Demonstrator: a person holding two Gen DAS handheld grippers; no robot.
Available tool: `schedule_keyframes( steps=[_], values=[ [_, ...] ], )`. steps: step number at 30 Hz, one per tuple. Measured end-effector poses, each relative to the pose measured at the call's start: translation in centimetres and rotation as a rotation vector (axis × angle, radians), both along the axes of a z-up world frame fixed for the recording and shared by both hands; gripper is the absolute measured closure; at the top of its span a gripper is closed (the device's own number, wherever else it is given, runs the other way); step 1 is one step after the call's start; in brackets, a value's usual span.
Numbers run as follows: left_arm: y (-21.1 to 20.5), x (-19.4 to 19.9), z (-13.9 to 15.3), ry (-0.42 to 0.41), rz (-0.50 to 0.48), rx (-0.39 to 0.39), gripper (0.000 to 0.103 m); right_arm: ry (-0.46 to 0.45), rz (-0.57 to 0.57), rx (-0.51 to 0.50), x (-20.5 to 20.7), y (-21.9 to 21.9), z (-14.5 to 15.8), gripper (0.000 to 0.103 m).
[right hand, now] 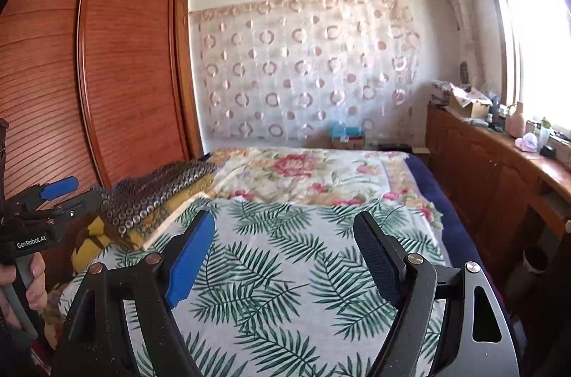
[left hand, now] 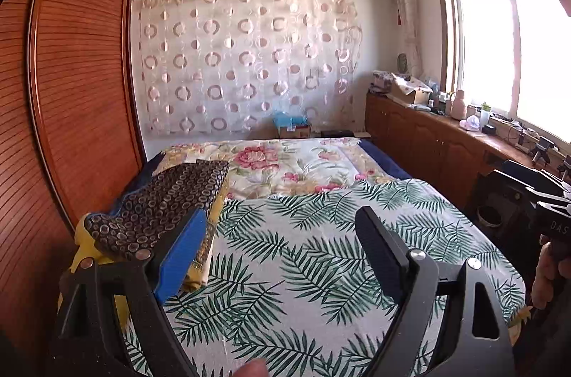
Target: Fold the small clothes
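A folded dark garment with a ring pattern (left hand: 167,198) lies on top of folded yellow cloth (left hand: 210,245) at the left side of the bed; the pile also shows in the right wrist view (right hand: 153,195). A palm-leaf print sheet (left hand: 321,262) covers the near part of the bed (right hand: 285,270). My left gripper (left hand: 282,234) is open and empty above the sheet, just right of the pile. My right gripper (right hand: 283,241) is open and empty above the sheet. The left gripper body also shows at the left edge of the right wrist view (right hand: 39,212).
A floral quilt (left hand: 285,162) covers the far half of the bed. A wooden wardrobe (left hand: 71,84) stands along the left. A low wooden cabinet (left hand: 428,141) with bottles and boxes runs under the window on the right. A patterned curtain (left hand: 242,63) hangs on the back wall.
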State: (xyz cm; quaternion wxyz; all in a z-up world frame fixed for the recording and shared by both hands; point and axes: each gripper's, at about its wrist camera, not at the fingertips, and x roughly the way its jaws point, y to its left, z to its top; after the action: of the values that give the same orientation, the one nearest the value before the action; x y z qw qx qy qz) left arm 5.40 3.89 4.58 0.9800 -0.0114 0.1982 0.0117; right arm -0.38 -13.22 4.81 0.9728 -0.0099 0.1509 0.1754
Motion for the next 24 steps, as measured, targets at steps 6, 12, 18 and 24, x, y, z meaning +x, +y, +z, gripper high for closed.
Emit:
schedule_keyframes(
  steps=[6,12,18,24],
  values=[
    [-0.2,-0.8,0.9,-0.022,-0.002,-0.012,0.017,-0.039,-0.035,0.004,-2.8,1.1,0.3,0.021],
    [-0.6,-1.2,1.2,-0.035,0.003,0.005,0.017,-0.04,-0.048,0.012,-3.2,1.7,-1.1,0.021],
    [-0.6,-1.3,1.2,-0.037,0.007,0.003,0.017,-0.039,-0.053,0.011,-2.0,1.5,-1.3,0.021],
    [-0.6,-1.5,1.2,-0.037,0.013,0.008,0.017,-0.04,-0.053,0.013,-1.3,0.7,-1.4,0.021]
  ],
)
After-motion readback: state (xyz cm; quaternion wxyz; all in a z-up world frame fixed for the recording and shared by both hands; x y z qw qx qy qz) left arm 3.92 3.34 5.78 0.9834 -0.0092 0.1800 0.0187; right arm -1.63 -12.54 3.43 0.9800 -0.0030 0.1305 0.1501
